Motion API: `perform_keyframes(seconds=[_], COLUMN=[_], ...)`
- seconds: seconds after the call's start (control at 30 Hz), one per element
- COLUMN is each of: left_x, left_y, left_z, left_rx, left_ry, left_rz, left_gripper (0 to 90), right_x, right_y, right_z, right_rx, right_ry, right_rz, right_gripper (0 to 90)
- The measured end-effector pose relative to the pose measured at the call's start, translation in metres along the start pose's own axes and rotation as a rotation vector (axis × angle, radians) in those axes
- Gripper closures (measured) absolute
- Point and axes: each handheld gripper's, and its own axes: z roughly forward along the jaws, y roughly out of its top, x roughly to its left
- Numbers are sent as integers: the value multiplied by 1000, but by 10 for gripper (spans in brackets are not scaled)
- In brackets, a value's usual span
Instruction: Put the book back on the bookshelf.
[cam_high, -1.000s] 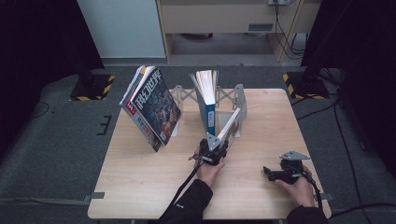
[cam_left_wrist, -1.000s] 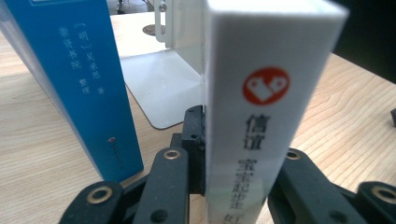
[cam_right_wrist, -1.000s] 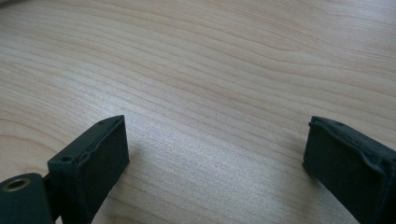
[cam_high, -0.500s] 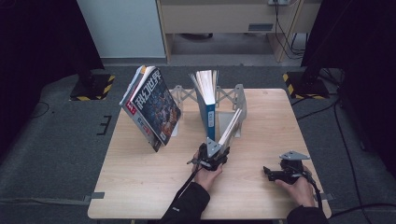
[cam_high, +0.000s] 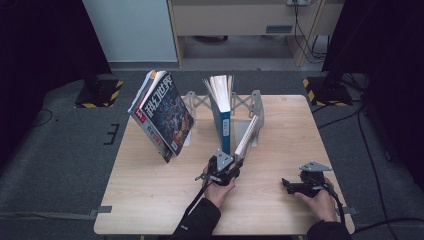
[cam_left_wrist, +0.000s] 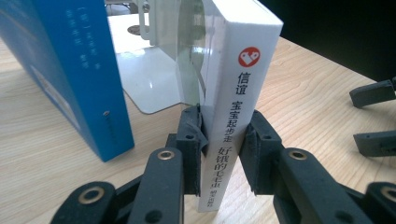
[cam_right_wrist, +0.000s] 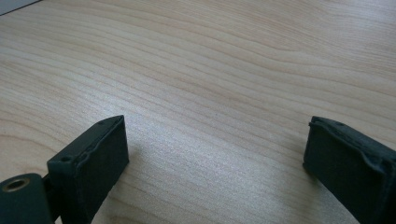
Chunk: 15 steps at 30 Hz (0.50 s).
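On the pale wooden table (cam_high: 150, 200) over grey carpet, left gripper (cam_left_wrist: 225, 154) fingers clamp the white book (cam_left_wrist: 243, 93); right gripper (cam_right_wrist: 215, 154) fingers gape.

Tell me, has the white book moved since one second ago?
No. In the high view the white book leans as before against the rack, beside the blue book, with the left gripper clamped on its spine.

- You see the pale wooden table (cam_high: 150, 200) evenly lit from above in the high view, while the surrounding floor falls dim and the corners go nearly black.
- Your left gripper view is sharp on the white paperback book's spine (cam_left_wrist: 233, 121); glare washes the shiny metal bookend (cam_left_wrist: 149, 88).
- Your right gripper view is soft, with faint shadows under the black jaws.
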Motion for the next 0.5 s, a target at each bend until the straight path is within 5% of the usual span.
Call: perform_keyframes(seconds=[0.4,0.5], left_x=[-4,-5], left_y=[7,6], left_z=[26,26], left_rx=[-35,-22], left_ry=[-34,-46], left_rz=[-31,-8], left_gripper=[652,636], right_x=[0,0], right_y=[0,0], right_z=[0,0], right_rx=[0,0], right_ry=[0,0], right_rz=[0,-1], right_gripper=[67,67])
